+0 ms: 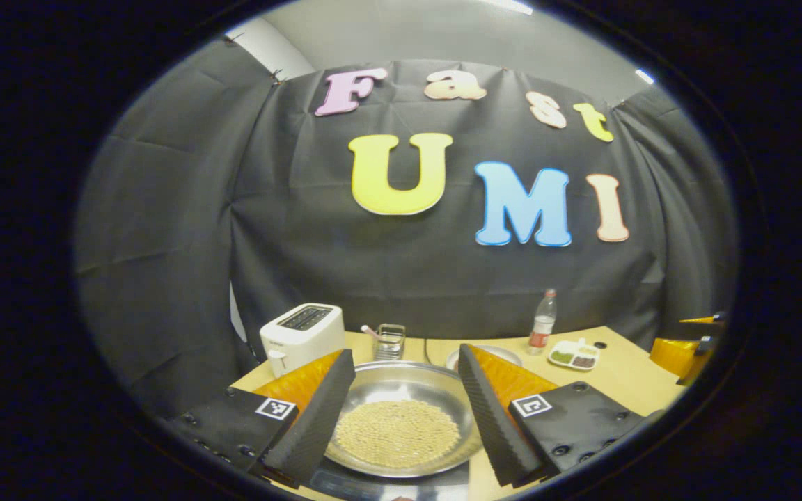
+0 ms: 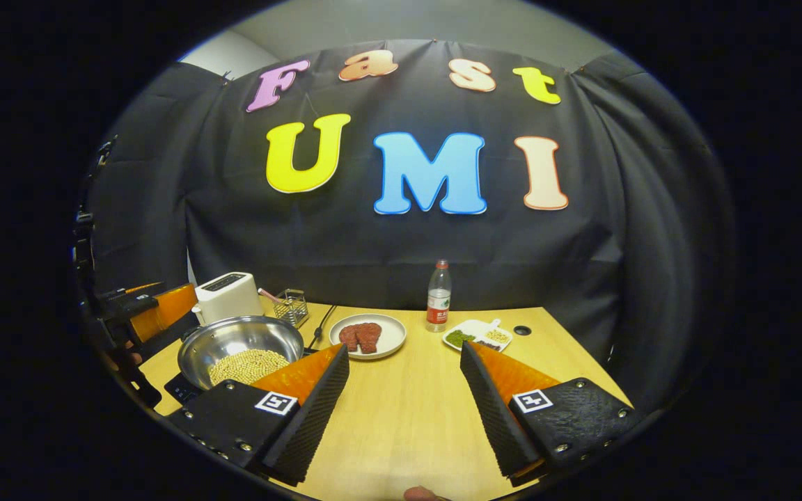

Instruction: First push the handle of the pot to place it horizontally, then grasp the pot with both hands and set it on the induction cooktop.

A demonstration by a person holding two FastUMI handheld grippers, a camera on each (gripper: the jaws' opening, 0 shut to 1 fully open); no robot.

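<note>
Ribbed jaws both spread; round shiny steel pot (image 1: 401,417) holds pale beans (image 1: 396,433), on cooktop (image 2: 177,388).

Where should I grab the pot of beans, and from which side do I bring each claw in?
Grip the pot by its thin raised rim, one claw at each side. Its wall is smooth and rounded, and no handle shows clearly. The left claw is open and straddles it; the right claw is open over bare table, so bring it across to the pot's near-right edge.
</note>
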